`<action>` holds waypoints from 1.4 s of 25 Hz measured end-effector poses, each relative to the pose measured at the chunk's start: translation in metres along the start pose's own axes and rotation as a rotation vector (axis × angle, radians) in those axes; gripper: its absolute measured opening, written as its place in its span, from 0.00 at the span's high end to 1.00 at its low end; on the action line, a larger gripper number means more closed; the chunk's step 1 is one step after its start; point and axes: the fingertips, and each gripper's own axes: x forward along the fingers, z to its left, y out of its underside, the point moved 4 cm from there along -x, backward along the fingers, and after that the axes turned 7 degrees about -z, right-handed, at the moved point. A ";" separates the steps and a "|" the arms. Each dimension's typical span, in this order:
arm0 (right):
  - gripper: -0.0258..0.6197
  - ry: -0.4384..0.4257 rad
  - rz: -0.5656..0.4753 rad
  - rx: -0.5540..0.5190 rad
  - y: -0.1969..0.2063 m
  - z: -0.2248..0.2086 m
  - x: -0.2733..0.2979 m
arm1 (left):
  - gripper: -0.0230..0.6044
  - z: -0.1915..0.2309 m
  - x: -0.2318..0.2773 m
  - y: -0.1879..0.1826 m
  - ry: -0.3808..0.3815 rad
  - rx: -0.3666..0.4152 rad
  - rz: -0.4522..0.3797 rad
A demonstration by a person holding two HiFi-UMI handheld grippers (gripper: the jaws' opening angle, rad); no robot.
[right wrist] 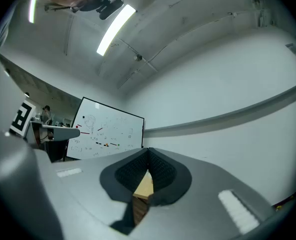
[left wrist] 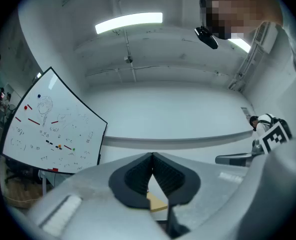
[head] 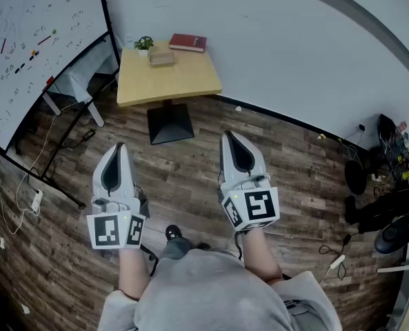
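Left gripper (head: 117, 147): jaws shut tip to tip, nothing between
Right gripper (head: 231, 136): jaws shut too, empty
Table (head: 180, 81): ahead, between both grippers, well apart
Red book (head: 187, 42): table's far edge, lying crosswise, slightly nearer the right

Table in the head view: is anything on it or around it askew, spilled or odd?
Nothing stands out. The table stands level, with book, plant and a small box set neatly at its far edge. Only loose cables trail over the floor at the left. Left tool and right tool are shut, empty.
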 end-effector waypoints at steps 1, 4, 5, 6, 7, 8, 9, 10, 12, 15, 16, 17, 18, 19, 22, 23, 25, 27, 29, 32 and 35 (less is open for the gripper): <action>0.96 0.002 -0.002 0.000 -0.001 0.001 0.000 | 0.96 0.001 0.000 -0.001 0.002 -0.001 -0.002; 0.96 0.007 -0.005 0.000 -0.001 0.005 0.003 | 0.96 0.005 0.001 -0.003 0.007 -0.005 -0.010; 0.96 0.007 -0.006 0.001 -0.001 0.006 0.005 | 0.96 0.008 0.002 -0.004 0.007 -0.006 -0.013; 0.96 0.007 -0.007 0.002 0.000 0.008 0.007 | 0.96 0.010 0.002 -0.004 0.006 -0.007 -0.017; 0.96 0.006 -0.008 0.005 0.000 0.009 0.009 | 0.96 0.012 0.003 -0.004 0.006 -0.008 -0.020; 0.96 0.006 -0.010 0.006 0.001 0.010 0.012 | 0.96 0.015 0.004 -0.004 0.006 -0.008 -0.022; 0.96 0.006 -0.011 0.005 0.001 0.011 0.015 | 0.96 0.017 0.006 -0.004 0.007 -0.008 -0.023; 0.96 0.007 -0.012 0.004 0.001 0.012 0.018 | 0.96 0.020 0.008 -0.004 0.008 -0.008 -0.023; 0.96 0.010 -0.014 0.002 0.002 0.014 0.025 | 0.96 0.026 0.013 -0.003 0.010 -0.009 -0.026; 0.96 0.015 -0.018 -0.006 0.005 0.017 0.037 | 0.96 0.036 0.021 -0.002 0.017 -0.005 -0.033; 0.96 0.018 -0.024 -0.009 0.005 0.018 0.041 | 0.96 0.039 0.024 -0.002 0.022 -0.002 -0.035; 0.96 0.023 -0.033 -0.011 0.006 0.019 0.045 | 0.96 0.042 0.027 -0.001 0.027 0.001 -0.037; 0.96 0.027 -0.042 -0.010 0.007 0.019 0.049 | 0.96 0.045 0.030 0.000 0.032 0.004 -0.038; 0.96 0.031 -0.050 -0.007 0.008 0.019 0.053 | 0.96 0.048 0.034 0.001 0.036 0.005 -0.039; 0.96 0.037 -0.054 -0.004 0.012 0.022 0.066 | 0.96 0.060 0.044 0.005 0.042 -0.005 -0.040; 0.96 0.039 -0.054 -0.005 0.013 0.024 0.071 | 0.96 0.065 0.047 0.005 0.042 -0.009 -0.042; 0.96 0.043 -0.057 -0.005 0.015 0.026 0.081 | 0.96 0.074 0.054 0.007 0.047 -0.011 -0.044; 0.96 0.047 -0.057 -0.007 0.018 0.029 0.090 | 0.96 0.081 0.062 0.008 0.056 -0.008 -0.048; 0.96 0.049 -0.056 -0.012 0.021 0.032 0.097 | 0.96 0.088 0.067 0.010 0.066 -0.011 -0.054; 0.96 0.060 -0.053 -0.014 0.026 0.038 0.105 | 0.96 0.098 0.073 0.013 0.080 -0.023 -0.056; 0.96 0.074 -0.050 -0.009 0.031 0.042 0.110 | 0.96 0.107 0.076 0.016 0.093 -0.030 -0.055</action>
